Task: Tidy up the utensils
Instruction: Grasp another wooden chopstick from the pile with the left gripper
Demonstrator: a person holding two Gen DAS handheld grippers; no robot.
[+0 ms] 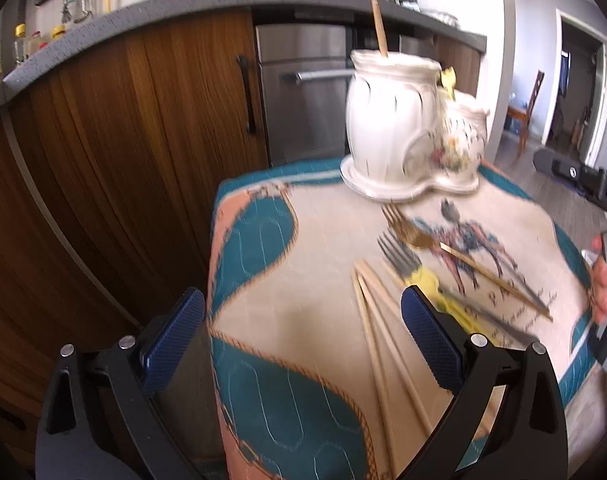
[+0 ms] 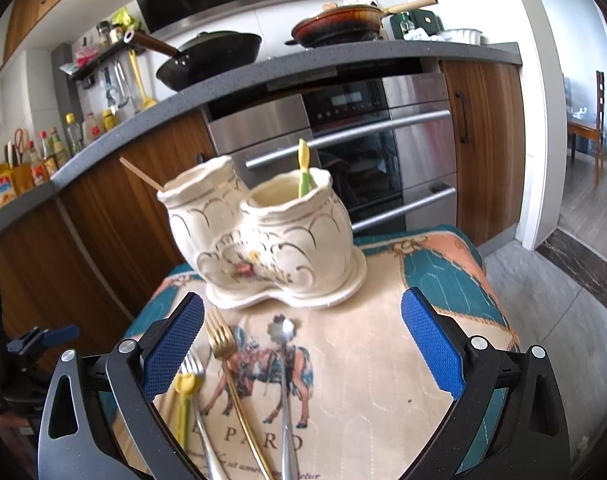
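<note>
A white ceramic two-pot holder [image 2: 263, 236] [image 1: 403, 128] stands at the far end of the patterned cloth [image 2: 363, 360] [image 1: 303, 240]. One chopstick [image 1: 380, 28] [image 2: 141, 174] leans in one pot and a yellow-green utensil [image 2: 302, 168] stands in the other. On the cloth lie a gold fork [image 2: 221, 336] [image 1: 407, 232], a silver spoon [image 2: 282, 330], a silver fork [image 2: 193, 364] [image 1: 399, 256], a yellow-handled utensil [image 2: 183, 386] [image 1: 427, 280] and several chopsticks [image 1: 373, 320]. My left gripper [image 1: 303, 308] is open above the cloth's left part, with nothing between its fingers. My right gripper [image 2: 303, 308] is open over the forks and spoon.
Wooden cabinets [image 1: 123, 140], a steel oven [image 2: 363, 152] and a grey counter [image 2: 223, 80] with two pans stand just behind the small table. The cloth's left edge [image 1: 213, 280] drops off to the floor. A hand [image 1: 601, 280] holds the other gripper at the right.
</note>
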